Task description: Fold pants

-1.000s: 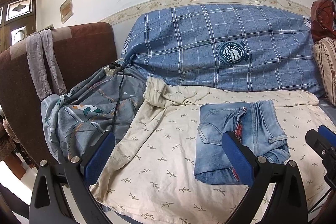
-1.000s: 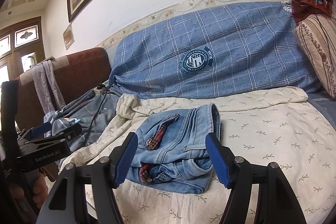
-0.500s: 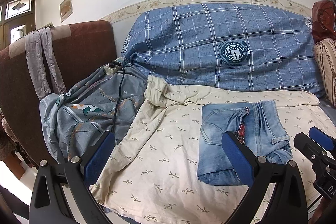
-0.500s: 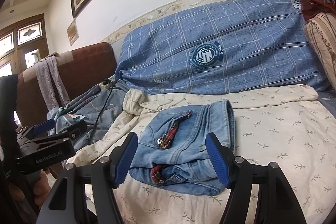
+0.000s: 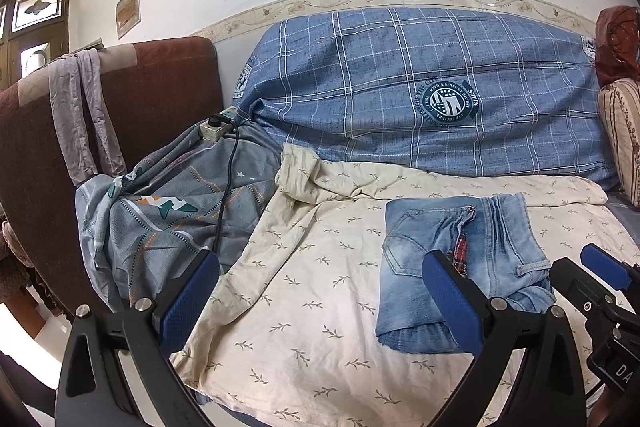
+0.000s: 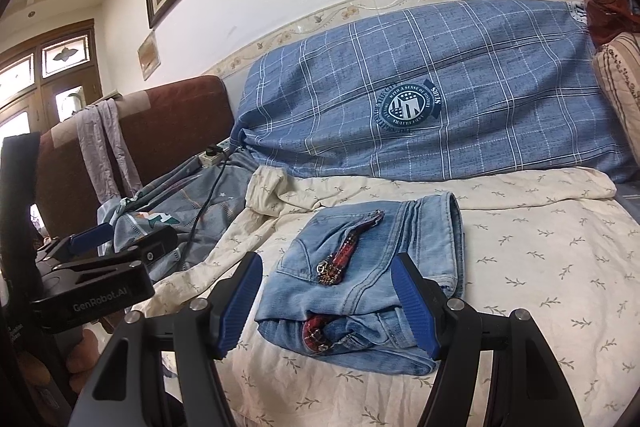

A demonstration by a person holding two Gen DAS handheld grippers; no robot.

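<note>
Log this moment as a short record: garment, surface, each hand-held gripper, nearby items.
garment: folded jeans, compact bundle, red plaid lining showing at the near edge
surface: cream leaf-print sheet, jeans lying on it
left hand-held gripper: open, holding nothing, left of the jeans
right hand-held gripper: open, holding nothing, in front of the jeans
behind: blue plaid cover
left side: grey bedding with a black cable across it
</note>
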